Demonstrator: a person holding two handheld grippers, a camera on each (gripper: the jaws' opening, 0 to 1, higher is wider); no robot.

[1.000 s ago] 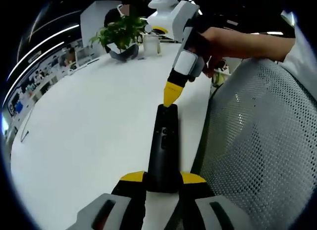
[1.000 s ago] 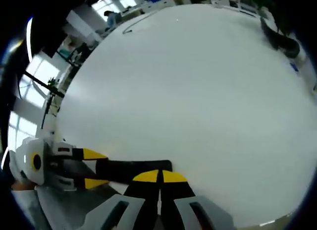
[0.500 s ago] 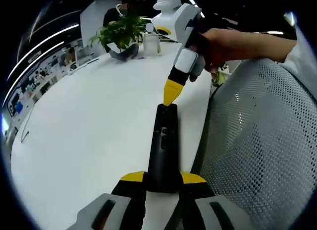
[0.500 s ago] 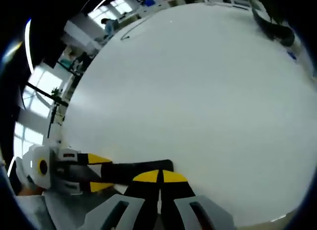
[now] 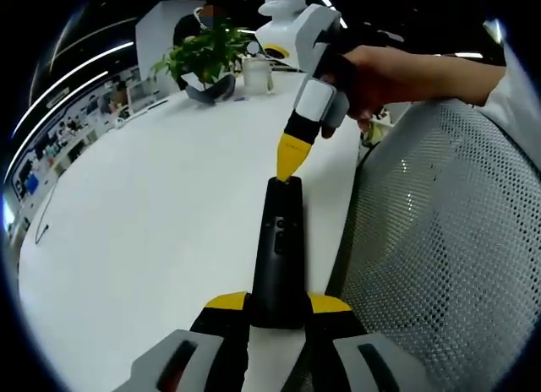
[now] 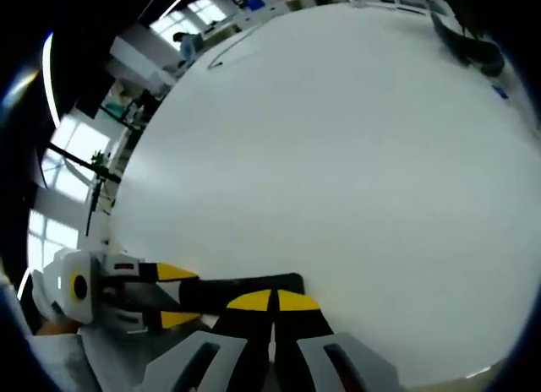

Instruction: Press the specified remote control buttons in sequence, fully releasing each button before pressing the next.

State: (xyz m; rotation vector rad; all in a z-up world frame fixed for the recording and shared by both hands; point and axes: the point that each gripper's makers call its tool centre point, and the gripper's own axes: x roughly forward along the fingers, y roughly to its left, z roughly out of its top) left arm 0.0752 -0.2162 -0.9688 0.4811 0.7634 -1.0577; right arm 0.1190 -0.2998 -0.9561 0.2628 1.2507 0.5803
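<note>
The pressing sequence looks to be under way, though nothing visible tells which buttons have been pressed or how many remain; no display or indicator shows a final state, so I judge the task unfinished.

The black remote control (image 5: 279, 248) lies lengthwise on the white bench (image 5: 152, 215), close to its edge beside a grey mesh chair back (image 5: 439, 240). The left claw (image 5: 277, 306) clamps the near end of the remote between its yellow-tipped jaws, steadying it flat on the bench. Small buttons show near the middle of the remote's face.

The right claw (image 5: 291, 158), held in the person's hand (image 5: 380, 75), angles steeply down from above, its jaws drawn tightly together into one yellow point. That point sits at the far end of the remote, touching it or just above; which, I cannot tell. In the right gripper view the same closed tip (image 6: 272, 302) overlaps the remote's (image 6: 237, 289) end, with the left claw (image 6: 173, 295) gripping from the other side.

A potted plant (image 5: 203, 58) stands well apart at the far end of the bench.
</note>
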